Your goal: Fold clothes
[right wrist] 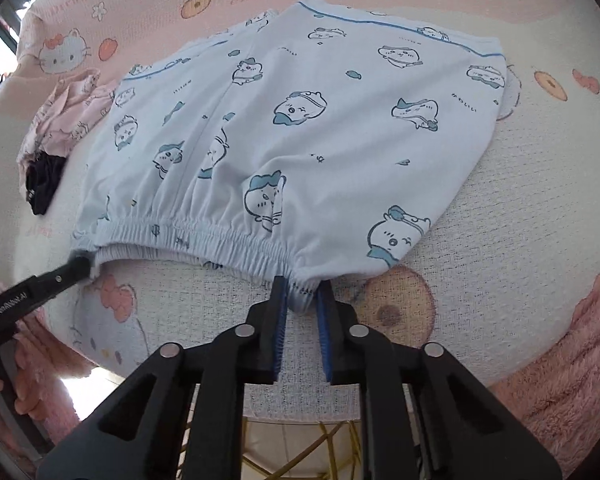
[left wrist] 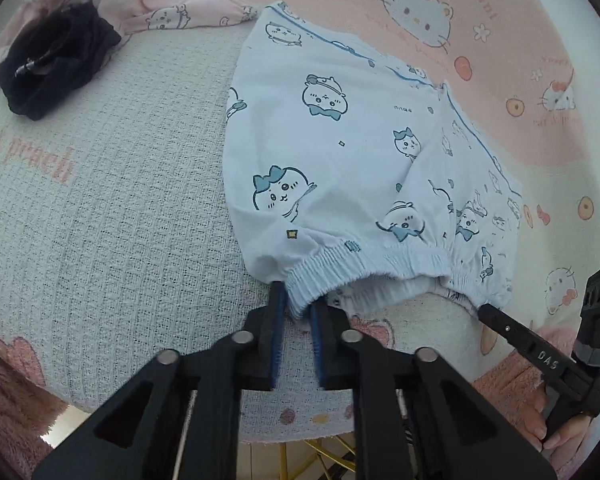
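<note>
Both grippers pinching shorts' waistband, one per corner.

We've got the left gripper (left wrist: 298, 300) clamped on the waistband (left wrist: 364, 266) at its left end, right gripper (right wrist: 303, 294) same at the right end. Our read: the two-corner hold keeps the hem taut and square for a fold or a drag. Pale blue shorts (right wrist: 300, 120) lie flat on the waffle-knit blanket (left wrist: 120, 200), legs far, waist near. Thin cotton w/ cartoon print, gathered elastic, limp. Black garment (left wrist: 56, 64) and pink garment (left wrist: 168, 0) bunched far left.

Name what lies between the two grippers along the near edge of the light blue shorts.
The gathered elastic waistband of the shorts spans from left gripper to right gripper; nothing else lies there. Right wrist view shows it best.
</note>
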### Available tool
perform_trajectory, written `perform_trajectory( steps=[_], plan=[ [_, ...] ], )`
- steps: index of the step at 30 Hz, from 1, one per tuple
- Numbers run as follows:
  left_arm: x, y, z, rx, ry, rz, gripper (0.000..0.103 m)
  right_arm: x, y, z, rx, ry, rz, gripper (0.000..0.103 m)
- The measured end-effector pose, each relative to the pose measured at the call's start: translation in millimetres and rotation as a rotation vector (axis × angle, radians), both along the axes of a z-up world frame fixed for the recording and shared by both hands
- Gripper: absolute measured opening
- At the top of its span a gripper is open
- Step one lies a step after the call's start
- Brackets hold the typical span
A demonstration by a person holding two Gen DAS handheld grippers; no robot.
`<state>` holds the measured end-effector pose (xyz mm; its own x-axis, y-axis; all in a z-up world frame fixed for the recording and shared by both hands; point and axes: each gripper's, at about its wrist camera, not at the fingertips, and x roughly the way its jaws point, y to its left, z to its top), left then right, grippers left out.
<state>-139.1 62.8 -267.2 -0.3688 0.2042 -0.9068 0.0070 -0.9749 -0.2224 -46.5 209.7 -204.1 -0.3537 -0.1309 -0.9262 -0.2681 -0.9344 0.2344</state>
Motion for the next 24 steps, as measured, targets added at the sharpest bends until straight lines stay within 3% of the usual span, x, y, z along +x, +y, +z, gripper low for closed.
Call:
perform_trajectory(
  steps=[5,10,13,16,19,21,22,24],
  plan=[
    [15,25,20,-0.236,0.083,-0.177,0.007,21,29,18,-0.196,0.07,-0.114,0.008],
    [29,49,41,-0.471,0.165,-0.354,0.008,38,47,33,-0.269,0.105,-0.18,0.008],
    [38,64,53,-0.613,0.215,-0.461,0.008,44,47,41,-0.229,0.103,-0.183,0.008],
    [38,67,39,-0.542,0.185,-0.487,0.009,40,37,33,-0.133,0.018,-0.153,0.008],
    [21,50,22,-0.381,0.019,-0.432,0.013,31,33,5,-0.086,-0.125,-0.158,0.008],
    [13,29,27,-0.279,-0.037,-0.362,0.021,26,33,-8,-0.081,-0.189,-0.171,0.009],
    [9,16,34,-0.221,-0.047,-0.319,0.033,25,33,-1,-0.071,-0.165,-0.166,0.01],
    [3,-12,47,-0.091,-0.091,-0.234,0.04,26,31,14,-0.047,-0.128,-0.161,0.01]
  ],
)
